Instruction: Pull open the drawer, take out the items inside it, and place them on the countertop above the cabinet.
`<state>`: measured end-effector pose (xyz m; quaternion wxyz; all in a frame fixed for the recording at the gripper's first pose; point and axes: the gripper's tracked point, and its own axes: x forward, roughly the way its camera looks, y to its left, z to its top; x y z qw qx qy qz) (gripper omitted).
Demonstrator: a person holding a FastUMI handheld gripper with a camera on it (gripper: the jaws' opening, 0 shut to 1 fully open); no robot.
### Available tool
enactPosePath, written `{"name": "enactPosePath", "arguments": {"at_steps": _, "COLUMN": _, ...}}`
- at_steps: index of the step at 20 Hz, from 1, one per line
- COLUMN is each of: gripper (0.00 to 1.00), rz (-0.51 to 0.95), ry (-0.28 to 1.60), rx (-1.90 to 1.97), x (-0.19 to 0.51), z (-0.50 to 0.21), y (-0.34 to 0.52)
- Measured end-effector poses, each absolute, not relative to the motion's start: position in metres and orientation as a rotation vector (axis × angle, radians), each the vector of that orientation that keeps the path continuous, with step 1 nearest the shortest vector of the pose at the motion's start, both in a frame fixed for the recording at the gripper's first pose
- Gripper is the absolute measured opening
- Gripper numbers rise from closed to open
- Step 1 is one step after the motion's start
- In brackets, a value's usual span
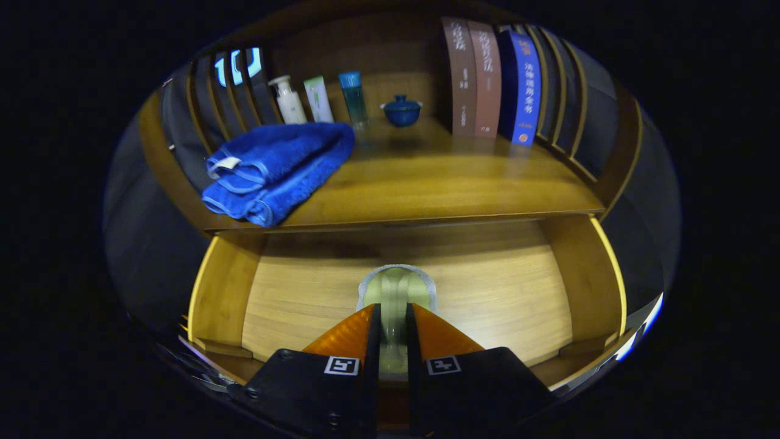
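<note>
— Pinched between the gripper (393, 329)'s two fingers, a pale bottle-like item (396, 292) is seen low inside the open drawer (304, 292), just above its wooden floor.

— Which step is judged to be in hand?

— The take-out: the drawer is already pulled open, and a blue towel (277, 167) is laid on the countertop (439, 183) near small bottles (317, 97) and a blue lidded cup (402, 110). Next, a lift clear of the countertop's front edge is called for.
</note>
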<state>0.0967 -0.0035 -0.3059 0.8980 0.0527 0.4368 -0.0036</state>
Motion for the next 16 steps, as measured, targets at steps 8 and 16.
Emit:
{"name": "enactPosePath", "arguments": {"at_steps": 8, "gripper": 0.25, "rz": -0.032, "ry": 0.715, "rx": 0.130, "x": 0.133, "z": -0.221, "y": -0.016}}
{"name": "enactPosePath", "arguments": {"at_steps": 16, "gripper": 0.25, "rz": -0.013, "ry": 0.718, "rx": 0.109, "x": 0.248, "z": -0.218, "y": -0.007}}
